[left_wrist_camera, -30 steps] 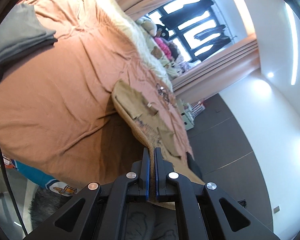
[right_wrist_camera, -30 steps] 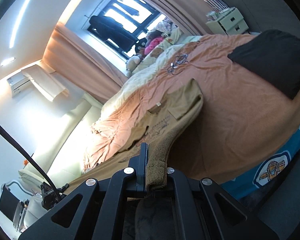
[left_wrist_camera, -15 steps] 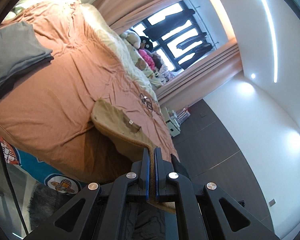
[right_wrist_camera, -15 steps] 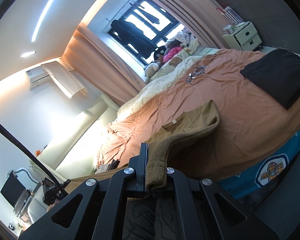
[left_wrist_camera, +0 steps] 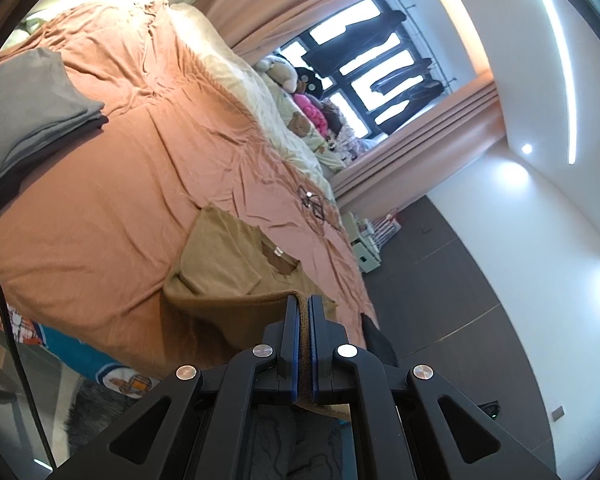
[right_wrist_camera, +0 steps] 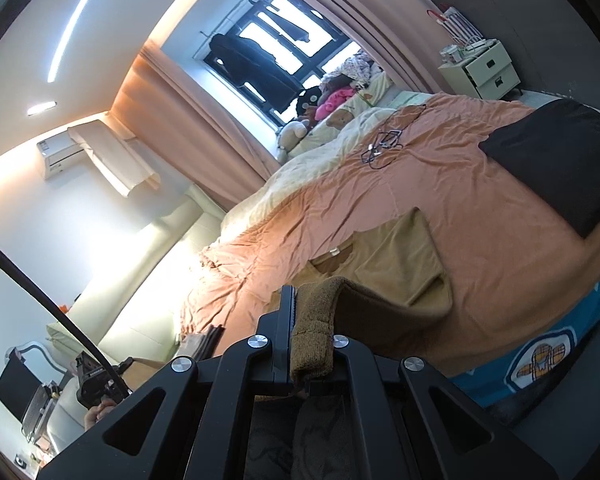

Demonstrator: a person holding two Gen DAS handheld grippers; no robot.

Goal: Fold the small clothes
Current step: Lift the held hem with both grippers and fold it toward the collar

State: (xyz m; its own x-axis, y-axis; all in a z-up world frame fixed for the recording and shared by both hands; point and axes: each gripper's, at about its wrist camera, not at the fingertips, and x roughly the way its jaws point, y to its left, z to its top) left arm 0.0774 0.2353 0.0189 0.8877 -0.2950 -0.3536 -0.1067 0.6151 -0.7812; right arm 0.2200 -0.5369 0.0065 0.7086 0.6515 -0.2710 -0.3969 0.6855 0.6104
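Observation:
A tan T-shirt (left_wrist_camera: 224, 264) lies on the orange bedspread (left_wrist_camera: 112, 200) with its collar end flat and its lower half lifted and curled back over it. My left gripper (left_wrist_camera: 304, 300) is shut on one corner of the hem. My right gripper (right_wrist_camera: 308, 300) is shut on the other hem corner, which bunches thickly between the fingers; the shirt (right_wrist_camera: 396, 264) shows beyond it. Both grippers hold the hem above the near edge of the bed.
A stack of folded grey clothes (left_wrist_camera: 24, 108) sits on the bed at left. A folded black garment (right_wrist_camera: 560, 160) lies at right. Spectacles and a cable (right_wrist_camera: 384, 146) lie further up the bed. Stuffed toys (left_wrist_camera: 300, 104), a window and a white bedside cabinet (right_wrist_camera: 484, 72) are beyond.
Both grippers have carried the hem up and forward over the shirt toward its collar. More of the shirt is doubled over, and the views have tilted upward.

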